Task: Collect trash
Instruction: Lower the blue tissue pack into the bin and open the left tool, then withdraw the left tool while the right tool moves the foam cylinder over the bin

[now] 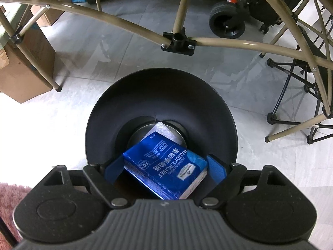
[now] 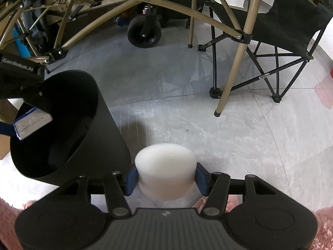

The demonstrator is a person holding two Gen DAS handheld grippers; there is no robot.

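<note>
The left gripper (image 1: pixel 164 168) held the blue tissue pack (image 1: pixel 166 166) over the black bin (image 1: pixel 104 112), while the right gripper (image 2: pixel 165 177), at the bin's four o'clock, clamped a white foam puck (image 2: pixel 165 170).

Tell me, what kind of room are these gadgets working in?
Probably a home room or storage corner used for camping gear. A folding camp chair stands on the grey tiled floor, cardboard boxes sit by the wall, and a black trash bin waits for rubbish.
</note>
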